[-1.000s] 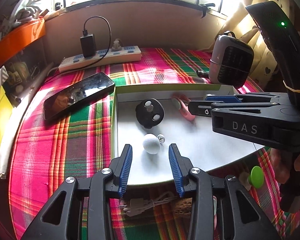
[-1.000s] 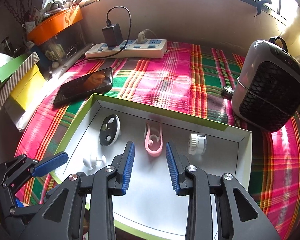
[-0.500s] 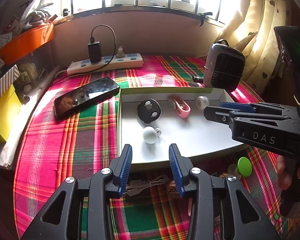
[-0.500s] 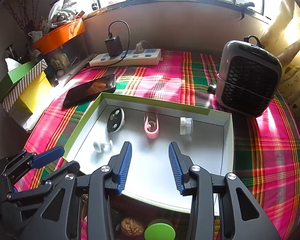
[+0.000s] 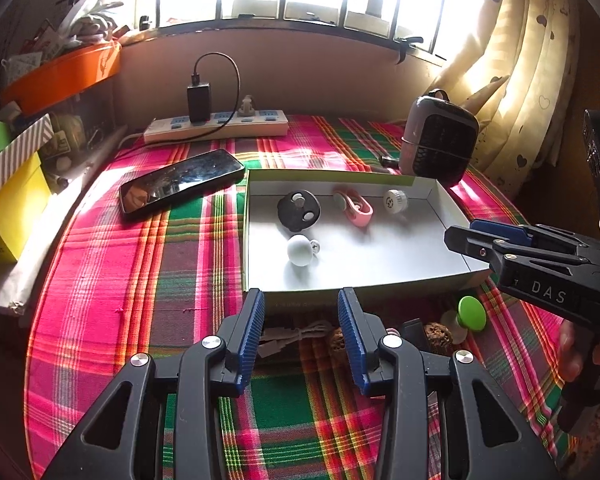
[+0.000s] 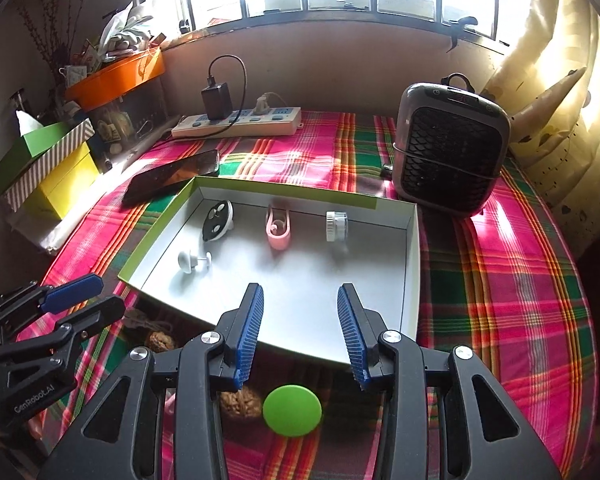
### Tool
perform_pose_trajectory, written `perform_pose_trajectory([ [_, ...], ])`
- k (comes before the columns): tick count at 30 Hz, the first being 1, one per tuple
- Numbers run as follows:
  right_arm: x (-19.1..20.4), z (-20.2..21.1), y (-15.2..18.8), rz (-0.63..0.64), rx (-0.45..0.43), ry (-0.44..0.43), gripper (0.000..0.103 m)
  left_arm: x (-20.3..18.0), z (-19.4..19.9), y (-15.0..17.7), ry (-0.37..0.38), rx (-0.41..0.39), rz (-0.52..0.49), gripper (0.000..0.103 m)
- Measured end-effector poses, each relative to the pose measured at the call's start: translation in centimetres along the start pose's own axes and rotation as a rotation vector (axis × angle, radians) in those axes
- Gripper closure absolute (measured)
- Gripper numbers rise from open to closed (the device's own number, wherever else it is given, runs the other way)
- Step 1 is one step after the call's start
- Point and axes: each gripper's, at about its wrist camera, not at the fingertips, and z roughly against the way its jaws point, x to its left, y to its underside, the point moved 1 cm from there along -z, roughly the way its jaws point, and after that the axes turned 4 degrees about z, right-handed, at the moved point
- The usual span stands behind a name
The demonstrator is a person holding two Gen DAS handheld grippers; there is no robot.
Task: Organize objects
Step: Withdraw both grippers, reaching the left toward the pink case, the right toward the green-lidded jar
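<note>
My left hand-held gripper (image 5: 300,336) hangs spread and empty before the white tray (image 5: 452,210). My right hand-held gripper (image 6: 300,332), also spread, holds nothing above the green knob (image 6: 292,410).

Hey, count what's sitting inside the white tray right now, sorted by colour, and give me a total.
Inside the white tray:
Black: 1, the round disc
Pink: 1, the clip
White: 2, the ridged cap and the small knob
Total: 4
</note>
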Motion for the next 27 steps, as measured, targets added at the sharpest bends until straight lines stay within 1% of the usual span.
perform_pose_trajectory([
  [2,0.0,0.5,0.4,0.003,-0.011,0.007,0.063,0.2,0.4,0.4,0.009,-0.008,0.004,0.066],
  [6,0.0,1.4,1.5,0.018,-0.031,0.025,0.063,0.3,1.0,1.2,0.053,-0.007,0.006,0.066],
  [9,-0.2,1.9,2.1,0.008,-0.037,0.026,0.06,0.1,1.3,1.9,0.086,-0.002,-0.007,0.066],
  [11,-0.4,2.2,2.5,0.0,-0.042,0.022,0.057,-0.1,1.2,2.3,0.104,0.009,-0.012,0.066],
  [16,-0.5,2.3,3.6,0.005,-0.032,0.04,0.057,-0.3,0.7,3.2,0.146,0.045,-0.007,0.066],
  [19,-0.7,2.4,4.3,-0.011,-0.031,0.027,0.057,-0.6,0.6,3.7,0.171,0.057,-0.011,0.066],
  [27,-1.0,2.5,6.1,-0.021,-0.02,0.022,0.057,-1.5,-0.4,4.4,0.187,0.091,-0.03,0.065],
])
